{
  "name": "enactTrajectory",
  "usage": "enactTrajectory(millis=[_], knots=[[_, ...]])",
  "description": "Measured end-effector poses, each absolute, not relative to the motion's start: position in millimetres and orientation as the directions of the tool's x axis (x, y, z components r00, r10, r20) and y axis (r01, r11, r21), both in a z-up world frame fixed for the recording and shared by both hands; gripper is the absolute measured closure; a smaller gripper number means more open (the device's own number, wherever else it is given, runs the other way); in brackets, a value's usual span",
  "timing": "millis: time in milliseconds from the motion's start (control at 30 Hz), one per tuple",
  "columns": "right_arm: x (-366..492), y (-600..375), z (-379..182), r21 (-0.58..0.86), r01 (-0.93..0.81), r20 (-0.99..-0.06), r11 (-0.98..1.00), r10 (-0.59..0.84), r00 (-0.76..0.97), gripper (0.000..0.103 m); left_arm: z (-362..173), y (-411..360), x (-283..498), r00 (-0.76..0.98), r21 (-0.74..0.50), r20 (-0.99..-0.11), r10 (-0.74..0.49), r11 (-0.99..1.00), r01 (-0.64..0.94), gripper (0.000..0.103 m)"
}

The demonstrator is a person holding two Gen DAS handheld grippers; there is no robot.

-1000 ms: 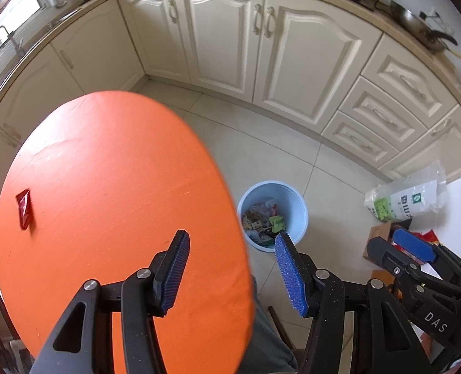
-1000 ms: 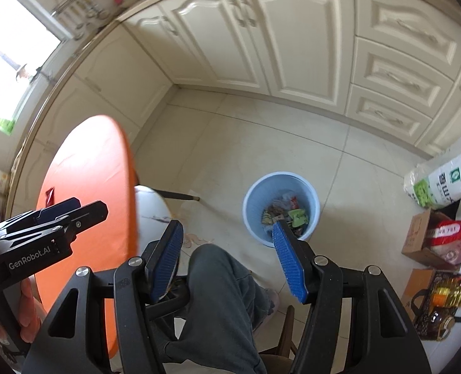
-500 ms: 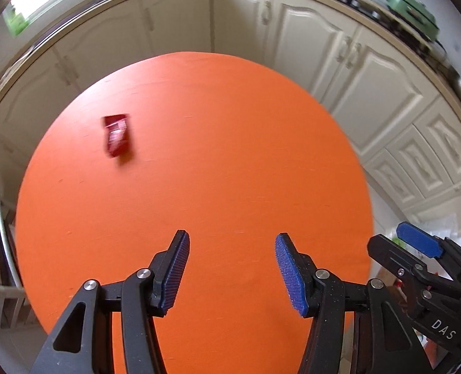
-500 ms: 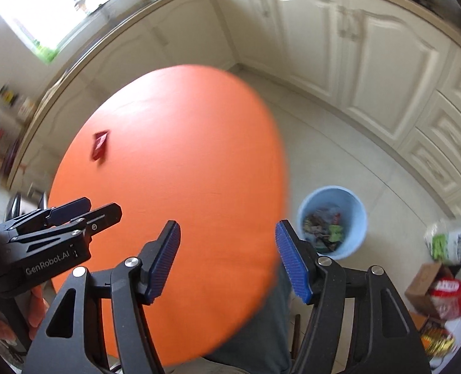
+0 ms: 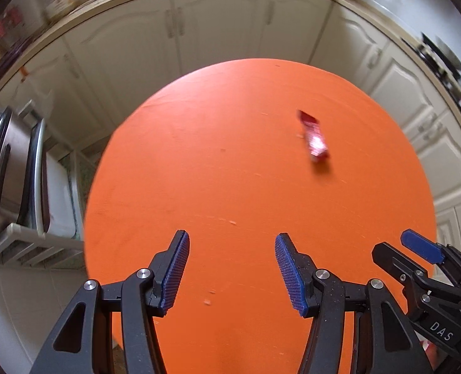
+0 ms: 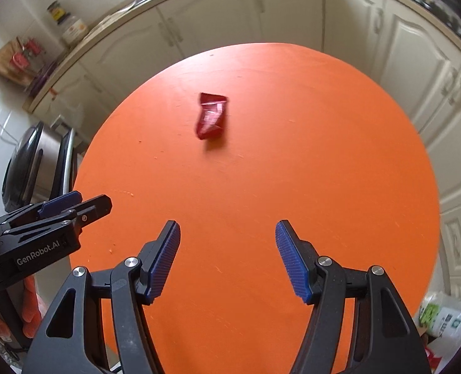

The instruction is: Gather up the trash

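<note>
A crumpled red wrapper point(image 5: 313, 135) point(image 6: 211, 117) lies on the round orange table point(image 5: 230, 187) point(image 6: 324, 155), toward its far side. My left gripper point(image 5: 230, 268) hangs open over the table's near part, nothing between its blue pads, the wrapper well ahead and to its right. My right gripper point(image 6: 227, 258) is open too, empty, with the wrapper ahead and slightly left. Each gripper shows at the edge of the other's view: the right one point(image 5: 423, 258), the left one point(image 6: 62, 208). The bin is out of sight.
Cream kitchen cabinets point(image 5: 218, 28) curve round behind the table. A rack with pans and trays point(image 5: 15, 187) stands left of the table. A white sack with green print point(image 6: 445, 318) lies on the floor at the lower right. Small crumbs dot the tabletop.
Both grippers have swung from above the floor and the blue bin to over the orange table. The bin has left both views and the red wrapper now lies ahead. Both stayed open.
</note>
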State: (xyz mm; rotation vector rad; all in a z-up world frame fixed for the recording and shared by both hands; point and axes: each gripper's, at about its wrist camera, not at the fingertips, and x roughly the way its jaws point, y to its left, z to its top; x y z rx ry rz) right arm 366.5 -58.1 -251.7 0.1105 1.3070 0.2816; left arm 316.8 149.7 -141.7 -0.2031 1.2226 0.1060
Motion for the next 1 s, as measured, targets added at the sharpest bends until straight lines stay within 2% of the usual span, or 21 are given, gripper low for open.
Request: enactTrajectory(millis=[233, 567, 767, 833, 867, 900, 933, 1000], knots=[[415.5, -20.0, -260.9, 0.232, -0.187, -0.94, 0.955, 0.269, 0.208, 0.038, -140.0, 202.3, 344.2, 0.329, -0.118, -0.944, -0.021, 0.953, -0.279, 0.05], [487.5, -8.3, -303.2, 0.205, -0.138, -0.965, 0.969, 0.223, 0.14, 0.038, -177.4, 214.3, 419.3, 0.3, -0.16, -0.951, -0.07, 0.944, -0.287, 0.05], [501.4, -4.8, -321.0, 0.201, -0.151, -0.969, 0.968, 0.219, 0.116, 0.037, -195.9, 211.6, 454.0, 0.276, -0.176, -0.956, -0.094, 0.941, -0.288, 0.05], [499.5, 1.2, -320.9, 0.196, -0.19, -0.968, 0.962, 0.22, 0.116, 0.04, -197.9, 210.5, 461.0, 0.273, -0.183, -0.956, -0.104, 0.941, -0.284, 0.05], [497.2, 2.0, -319.8, 0.189, -0.202, -0.969, 0.961, 0.215, 0.118, 0.048, -198.6, 209.6, 462.3, 0.272, -0.185, -0.956, -0.107, 0.942, -0.282, 0.05], [494.6, 2.9, -318.5, 0.18, -0.213, -0.97, 0.96, 0.209, 0.125, 0.067, -199.4, 209.4, 463.8, 0.27, -0.188, -0.956, -0.111, 0.941, -0.28, 0.05], [491.5, 4.2, -318.0, 0.166, -0.235, -0.971, 0.958, 0.2, 0.128, 0.076, -199.5, 209.8, 465.1, 0.267, -0.194, -0.957, -0.117, 0.939, -0.283, 0.05], [481.4, 9.6, -316.8, 0.162, -0.301, -0.972, 0.94, 0.204, 0.116, 0.079, -205.1, 217.2, 465.7, 0.267, -0.197, -0.957, -0.116, 0.934, -0.299, 0.05]])
